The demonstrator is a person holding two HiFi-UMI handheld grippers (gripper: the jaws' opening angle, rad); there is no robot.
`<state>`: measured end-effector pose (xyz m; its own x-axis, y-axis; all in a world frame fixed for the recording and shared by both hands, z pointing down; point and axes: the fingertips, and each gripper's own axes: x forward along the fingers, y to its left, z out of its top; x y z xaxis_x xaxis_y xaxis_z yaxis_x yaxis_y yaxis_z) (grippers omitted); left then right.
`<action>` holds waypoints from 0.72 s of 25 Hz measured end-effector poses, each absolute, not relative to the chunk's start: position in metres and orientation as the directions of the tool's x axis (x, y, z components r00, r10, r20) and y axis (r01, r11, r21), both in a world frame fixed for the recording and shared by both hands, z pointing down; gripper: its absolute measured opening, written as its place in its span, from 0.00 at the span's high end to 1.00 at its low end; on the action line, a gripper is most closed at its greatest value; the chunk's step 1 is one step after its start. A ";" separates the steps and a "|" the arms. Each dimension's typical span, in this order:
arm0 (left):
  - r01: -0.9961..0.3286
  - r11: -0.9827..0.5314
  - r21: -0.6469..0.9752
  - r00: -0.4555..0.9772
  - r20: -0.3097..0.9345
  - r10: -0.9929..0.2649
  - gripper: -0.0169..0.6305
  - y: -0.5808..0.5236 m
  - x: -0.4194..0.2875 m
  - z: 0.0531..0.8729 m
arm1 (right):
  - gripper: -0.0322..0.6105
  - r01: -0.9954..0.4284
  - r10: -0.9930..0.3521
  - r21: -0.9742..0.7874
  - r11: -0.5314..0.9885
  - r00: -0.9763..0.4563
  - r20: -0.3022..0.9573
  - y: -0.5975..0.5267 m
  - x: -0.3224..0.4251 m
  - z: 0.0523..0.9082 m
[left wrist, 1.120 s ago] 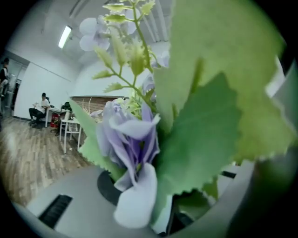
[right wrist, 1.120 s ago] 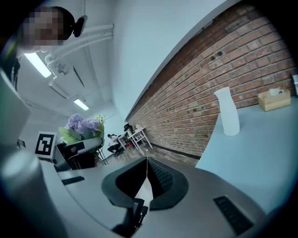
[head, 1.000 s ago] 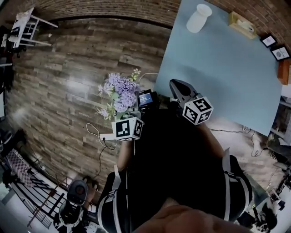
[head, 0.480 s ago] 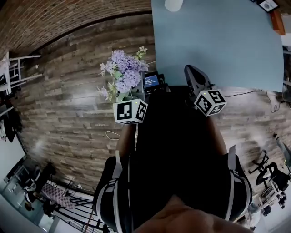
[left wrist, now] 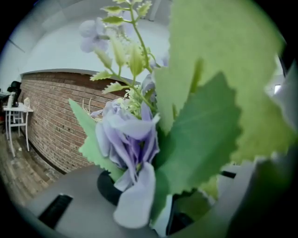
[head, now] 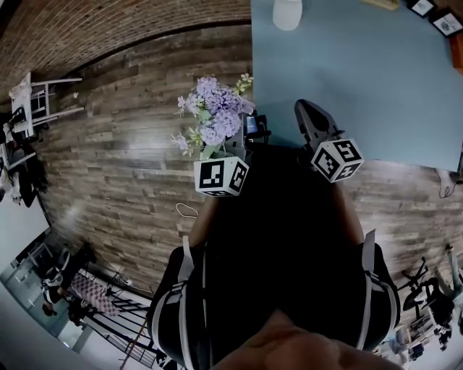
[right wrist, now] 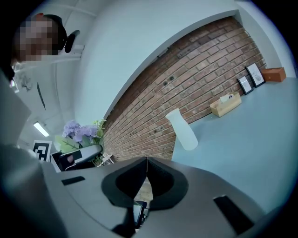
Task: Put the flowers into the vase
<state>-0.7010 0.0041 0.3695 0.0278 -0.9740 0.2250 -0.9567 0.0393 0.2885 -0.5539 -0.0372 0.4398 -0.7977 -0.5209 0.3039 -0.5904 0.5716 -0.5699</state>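
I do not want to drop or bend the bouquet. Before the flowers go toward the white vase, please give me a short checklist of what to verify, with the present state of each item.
1. Flowers gripped by the left gripper: ok, the bunch sits between its jaws.
2. Right gripper free to help: ok, jaws together, nothing between them.
3. Vase upright on the table: ok, nothing sticks out of it.
4. Flowers above the vase: not ok, they hang over the wooden floor, short of the table edge.
5. Table between grippers and vase bare: ok.
6. Stem ends straight and together: cannot tell, leaves hide them.
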 end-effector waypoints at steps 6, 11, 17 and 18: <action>-0.969 0.014 0.247 0.059 0.288 -0.956 0.70 -0.027 -0.670 0.375 | 0.92 -0.569 -0.517 -0.614 0.546 -0.806 0.287 -0.053 -0.529 0.453; -0.977 0.023 0.211 0.041 0.293 -0.955 0.69 -0.043 -0.658 0.371 | 0.92 -0.562 -0.520 -0.639 0.524 -0.806 0.283 -0.062 -0.509 0.465; -0.983 -0.098 0.156 0.137 0.262 -0.955 0.69 -0.074 -0.636 0.352 | 0.92 -0.589 -0.550 -0.622 0.516 -0.785 0.287 -0.081 -0.494 0.467; -0.982 -0.121 0.147 0.156 0.254 -0.955 0.69 -0.085 -0.635 0.348 | 0.92 -0.599 -0.560 -0.617 0.511 -0.776 0.289 -0.085 -0.493 0.466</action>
<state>-0.6346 -0.0846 0.3481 0.1556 -0.9547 0.2536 -0.9817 -0.1208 0.1473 -0.4927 -0.0847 0.4664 -0.7762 -0.5604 0.2890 -0.5985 0.5108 -0.6172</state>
